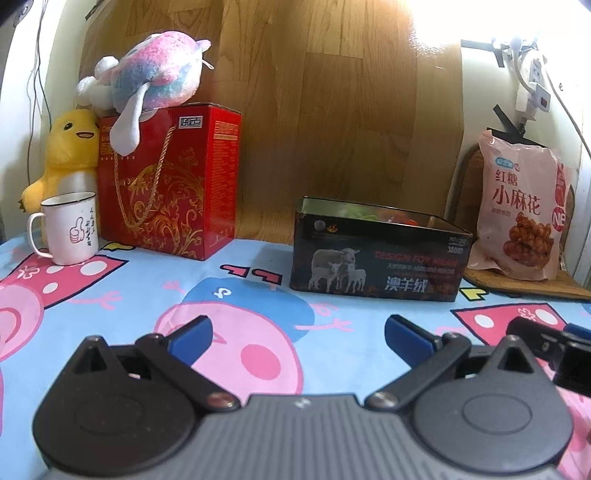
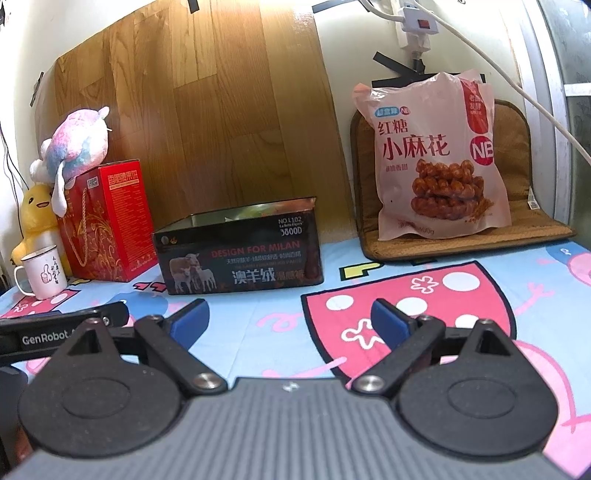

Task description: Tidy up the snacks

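- The surface (image 1: 258, 258) is covered with a light blue cloth that carries a pink cartoon pig print.
- Behind it a wood-pattern panel (image 1: 332, 110) leans on a pale wall, and a white power strip (image 2: 415, 22) with cables hangs on the wall at the right.
- A dark tin box (image 1: 376, 254) stands open near the middle back of the surface; its long side faces the cameras, and some coloured things show inside, too small to tell.
- The pink snack bag (image 2: 436, 158) stands upright with its long axis vertical, on a brown mat (image 2: 517, 229) to the right of the tin, and it leans back against the mat's raised part; its printed front faces forward.
- At the left there are a red gift box (image 1: 166, 184), a pastel plush toy (image 1: 155, 74) lying on top of it, a yellow duck plush (image 1: 70, 155) beside it, and a white mug (image 1: 70, 229) in front.
- The left tongs (image 1: 298, 334) are spread wide over the cloth and hold nothing.
- The right tongs (image 2: 288, 319) are also spread wide and empty, well apart from the bag.
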{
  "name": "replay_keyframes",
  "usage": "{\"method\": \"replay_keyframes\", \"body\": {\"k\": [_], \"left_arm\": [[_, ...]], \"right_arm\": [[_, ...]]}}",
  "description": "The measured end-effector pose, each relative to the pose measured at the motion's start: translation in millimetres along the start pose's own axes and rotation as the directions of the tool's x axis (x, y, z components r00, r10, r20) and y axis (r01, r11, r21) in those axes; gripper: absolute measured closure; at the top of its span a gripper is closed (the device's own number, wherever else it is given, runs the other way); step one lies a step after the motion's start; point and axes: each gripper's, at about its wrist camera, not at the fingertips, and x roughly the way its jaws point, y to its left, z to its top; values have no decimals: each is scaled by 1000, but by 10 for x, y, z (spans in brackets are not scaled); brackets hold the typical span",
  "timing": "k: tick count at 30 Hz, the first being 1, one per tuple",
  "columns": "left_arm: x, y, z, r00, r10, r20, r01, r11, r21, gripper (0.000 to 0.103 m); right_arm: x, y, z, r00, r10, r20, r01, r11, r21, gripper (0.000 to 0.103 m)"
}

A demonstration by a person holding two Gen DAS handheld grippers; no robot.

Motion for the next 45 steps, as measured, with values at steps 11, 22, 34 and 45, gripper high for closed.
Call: {"method": "replay_keyframes", "body": {"k": [11,22,34,45], "left_arm": [[-141,-13,-3,981,133,140,-134,991,-2,0],[-221,-172,-31,959,179,220,-207,972,110,0],[-179,-83,-18,967,175,183,-191,979,72,0],[-83,-49,0,977,177,119,-185,980,67,0]], "right_arm": [[-2,-6,0,1000,2,0,-2,1000,6,7],[-1,-9,1,1000,3,-1,-3,1000,6,7],[-1,-10,1,1000,3,-1,-3,1000,6,7],[3,-11,-1,1000,5,-2,-5,1000,8,7]]}}
